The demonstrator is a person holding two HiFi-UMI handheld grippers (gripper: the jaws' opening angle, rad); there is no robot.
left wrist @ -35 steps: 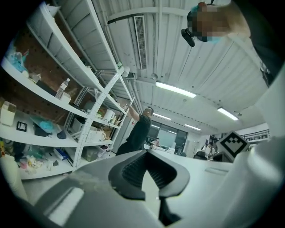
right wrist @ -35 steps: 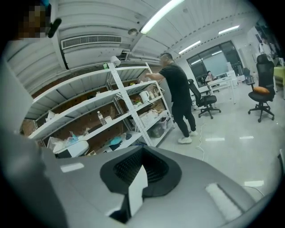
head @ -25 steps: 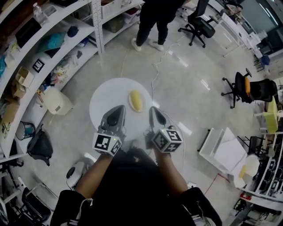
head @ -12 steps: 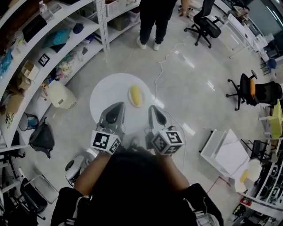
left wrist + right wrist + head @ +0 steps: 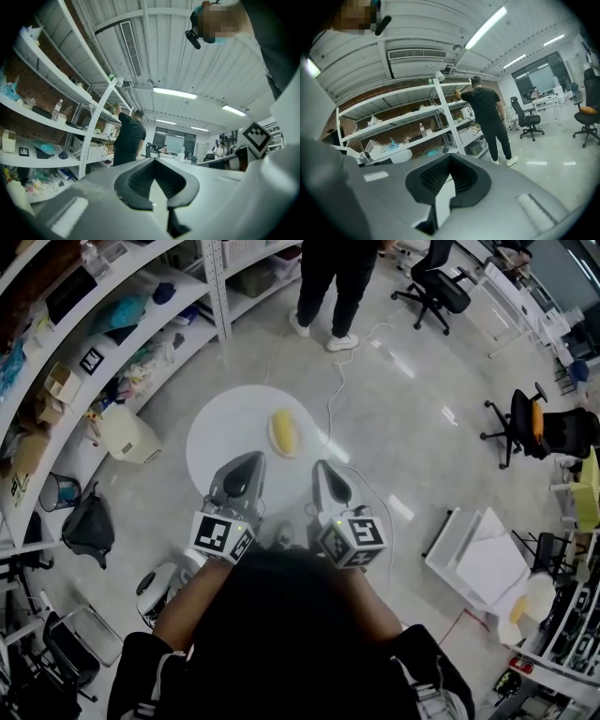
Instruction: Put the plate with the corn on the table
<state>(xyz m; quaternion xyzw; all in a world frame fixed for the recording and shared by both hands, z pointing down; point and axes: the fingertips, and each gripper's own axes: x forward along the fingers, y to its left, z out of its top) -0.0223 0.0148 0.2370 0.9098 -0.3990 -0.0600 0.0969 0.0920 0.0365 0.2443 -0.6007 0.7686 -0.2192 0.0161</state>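
Note:
A round white plate (image 5: 225, 427) carries a yellow corn cob (image 5: 284, 432) on its right half and hangs in the air above the floor. My left gripper (image 5: 244, 463) is shut on the plate's near rim, left of the corn. My right gripper (image 5: 322, 470) is shut on the near rim at the right. In the left gripper view the plate's edge (image 5: 160, 206) shows as a thin white strip pinched between the dark jaws of the left gripper (image 5: 155, 164). The right gripper view shows the same white edge (image 5: 442, 202) clamped by the right gripper (image 5: 450, 159).
White shelving (image 5: 94, 324) full of boxes curves along the left. A person in black (image 5: 337, 277) stands ahead by the shelves. A cable (image 5: 333, 390) trails over the floor. A white bin (image 5: 127, 437), a backpack (image 5: 89, 526), office chairs (image 5: 534, 432) and white boards (image 5: 478, 563) surround me.
Both grippers and the plate with the corn have drifted a little forward, toward the shelves and the standing person. The grip on the rim is unchanged.

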